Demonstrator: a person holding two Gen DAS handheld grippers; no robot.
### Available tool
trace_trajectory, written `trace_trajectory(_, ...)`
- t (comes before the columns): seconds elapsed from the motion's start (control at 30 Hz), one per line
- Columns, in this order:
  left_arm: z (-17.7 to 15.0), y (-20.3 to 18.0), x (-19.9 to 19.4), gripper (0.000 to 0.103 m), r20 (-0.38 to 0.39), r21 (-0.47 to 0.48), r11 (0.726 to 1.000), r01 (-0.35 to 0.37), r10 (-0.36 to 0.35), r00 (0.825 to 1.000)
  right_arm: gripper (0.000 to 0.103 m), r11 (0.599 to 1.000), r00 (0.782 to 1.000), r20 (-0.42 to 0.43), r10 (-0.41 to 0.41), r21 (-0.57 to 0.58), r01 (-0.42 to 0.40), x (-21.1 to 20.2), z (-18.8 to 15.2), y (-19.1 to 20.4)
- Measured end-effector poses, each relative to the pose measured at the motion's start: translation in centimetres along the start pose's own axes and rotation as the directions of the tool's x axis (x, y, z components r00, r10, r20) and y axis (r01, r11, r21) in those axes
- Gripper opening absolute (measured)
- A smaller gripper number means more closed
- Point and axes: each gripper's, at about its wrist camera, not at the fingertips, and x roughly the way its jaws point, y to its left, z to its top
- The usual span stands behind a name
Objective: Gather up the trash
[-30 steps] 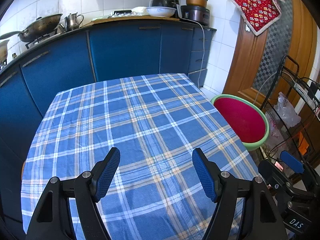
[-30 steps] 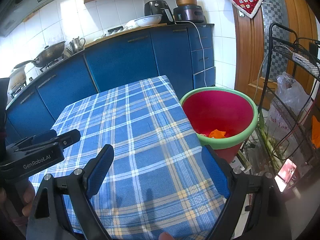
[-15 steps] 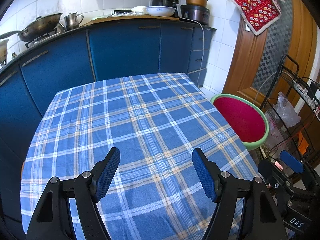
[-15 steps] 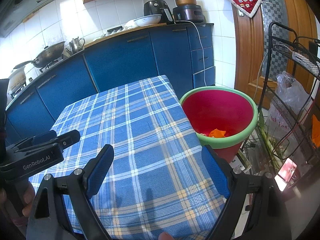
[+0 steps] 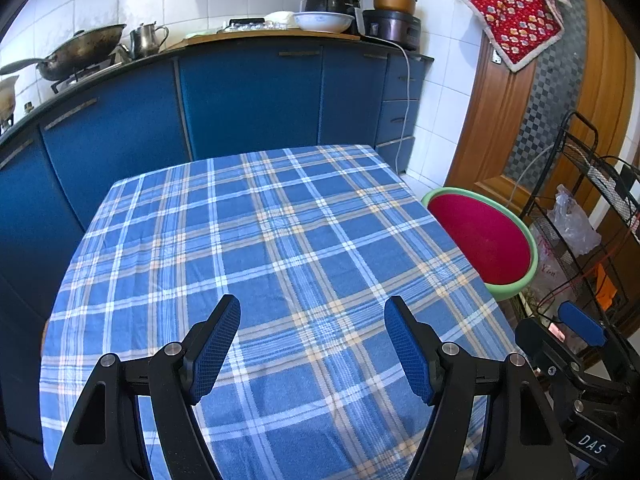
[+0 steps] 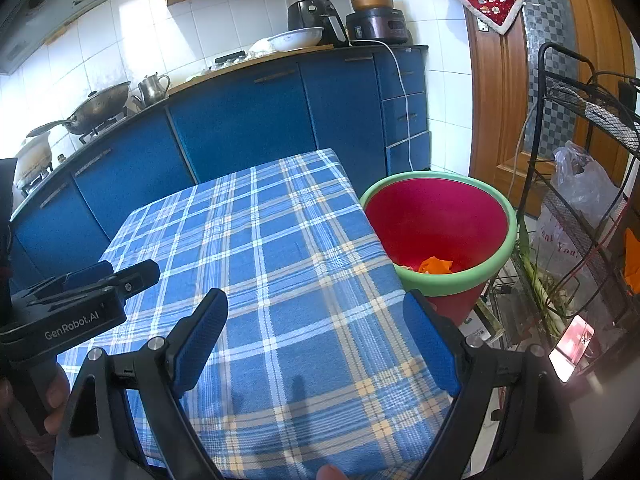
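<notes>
A small kitchen with blue cabinets (image 5: 248,96) and white wall tiles frames a table under a blue plaid tablecloth (image 5: 280,264), whose top shows no litter in either view. The task's thing, an orange scrap of trash (image 6: 435,265), lies at the bottom of the red bin (image 6: 436,224) with the pale green rim, which stands touching or just beside the table's right edge; a paler bit lies next to the scrap, too small to make out. From the left wrist view the bin's floor is hidden and only its red inner wall shows.

Judged from the bare cloth and the scrap in the bin, collection looks at or near its end. Doing this step well would mean scanning the cloth's far corners and the floor by the wire rack (image 6: 580,184) before stopping, and keeping both tools lifted off the cloth so it is not dragged.

The left gripper (image 5: 312,344) hovers above the near half of the table, angled down toward the cloth, its blue pads (image 5: 216,344) set moderately apart with nothing between them. The right gripper (image 6: 316,340) hangs over the near right corner, tilted down likewise, jaws spread wide and empty, the bin just beyond its right finger. Each tool shows at the edge of the other's view, side by side, and fingers of a hand (image 6: 56,396) wrap the left one's handle.

Beyond, a wok (image 5: 80,52), a kettle (image 5: 146,38) and a white bowl (image 5: 323,22) sit on the counter, and a red patterned cloth (image 5: 516,8) hangs by the wooden door (image 5: 500,120).
</notes>
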Motion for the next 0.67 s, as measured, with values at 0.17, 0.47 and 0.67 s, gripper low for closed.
trace_trajectory(0.17, -0.1, 0.0, 0.0, 0.076, -0.002, 0.000, 1.000, 0.000, 0.000, 1.000, 0.089, 1.000, 1.000, -0.002, -0.001, 0.001, 0.001, 0.0, 0.0, 0.0)
trace_trajectory(0.47, -0.3, 0.1, 0.2, 0.076, -0.006, -0.003, 1.000, -0.003, 0.003, 1.000, 0.089, 1.000, 1.000, -0.010, -0.005, -0.003, 0.005, 0.4, -0.4, 0.0)
trace_trajectory(0.67, -0.5, 0.4, 0.8, 0.076, -0.017, -0.012, 1.000, -0.007, 0.007, 1.000, 0.091, 1.000, 1.000, -0.021, -0.016, -0.022, 0.015, 1.3, -0.1, 0.4)
